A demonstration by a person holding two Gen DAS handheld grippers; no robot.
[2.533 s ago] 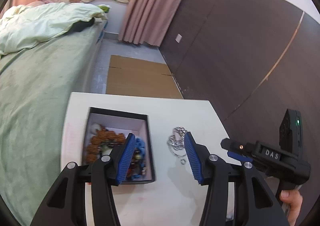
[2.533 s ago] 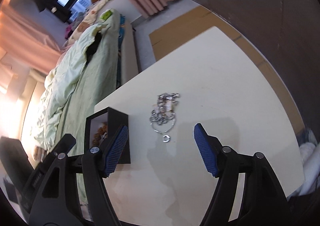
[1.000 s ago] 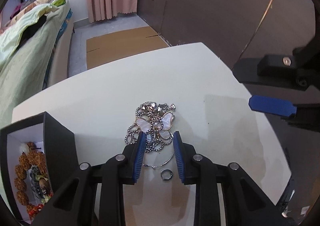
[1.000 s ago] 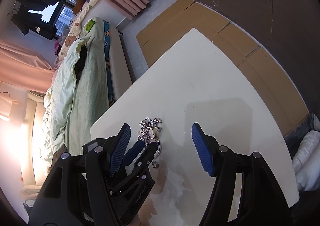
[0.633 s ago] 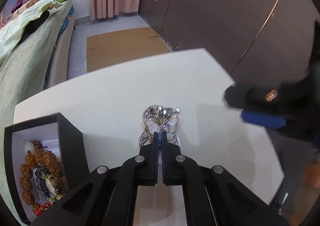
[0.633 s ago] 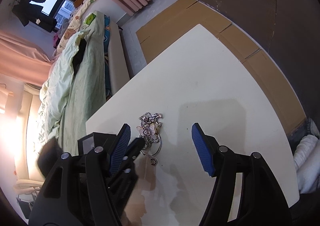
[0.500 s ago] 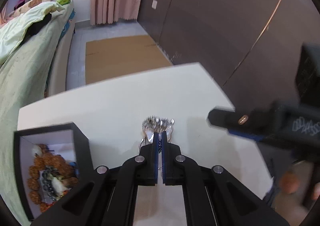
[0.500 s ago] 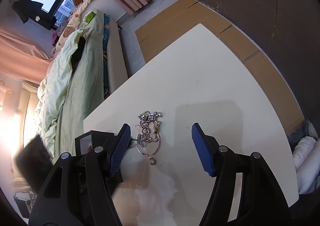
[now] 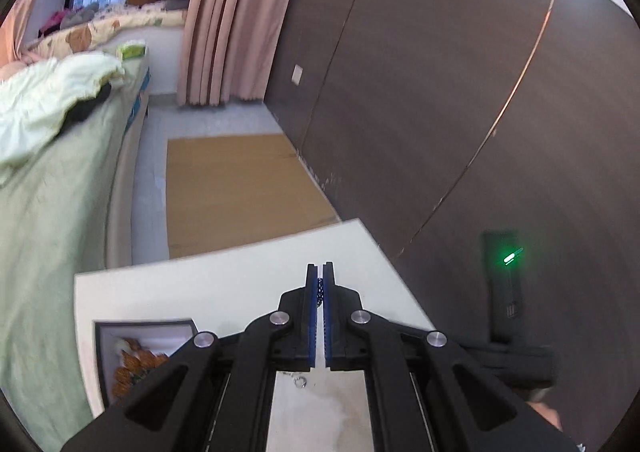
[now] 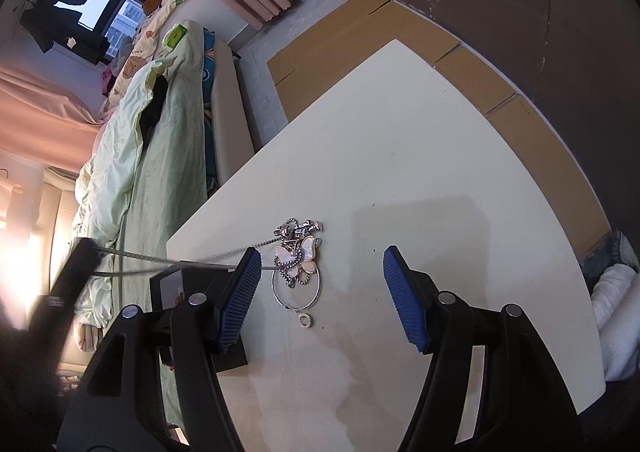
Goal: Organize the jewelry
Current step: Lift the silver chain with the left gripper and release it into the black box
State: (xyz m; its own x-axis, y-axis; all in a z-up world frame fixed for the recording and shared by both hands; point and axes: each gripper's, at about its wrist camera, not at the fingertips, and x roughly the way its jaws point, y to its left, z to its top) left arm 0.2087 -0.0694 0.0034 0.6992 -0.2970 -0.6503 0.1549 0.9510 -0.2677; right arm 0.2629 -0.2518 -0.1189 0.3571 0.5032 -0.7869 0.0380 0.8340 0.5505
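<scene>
Jewelry (image 10: 297,260) is lying in a tangled heap on the white table (image 10: 420,156), just ahead of the right gripper (image 10: 320,292), whose blue pads are standing wide apart with nothing between them. A butterfly pendant, a thin hoop and a small ring (image 10: 306,319) nearer the camera are resting there. One beaded chain (image 10: 168,258) is stretching taut from the heap toward the left, up to the blurred left gripper (image 10: 76,264) at the frame's left edge. In the left wrist view the left gripper's jaws are pinching that chain (image 9: 319,292) tight between the pads. A black box (image 9: 144,348) of beaded bracelets is sitting on the table's left side.
</scene>
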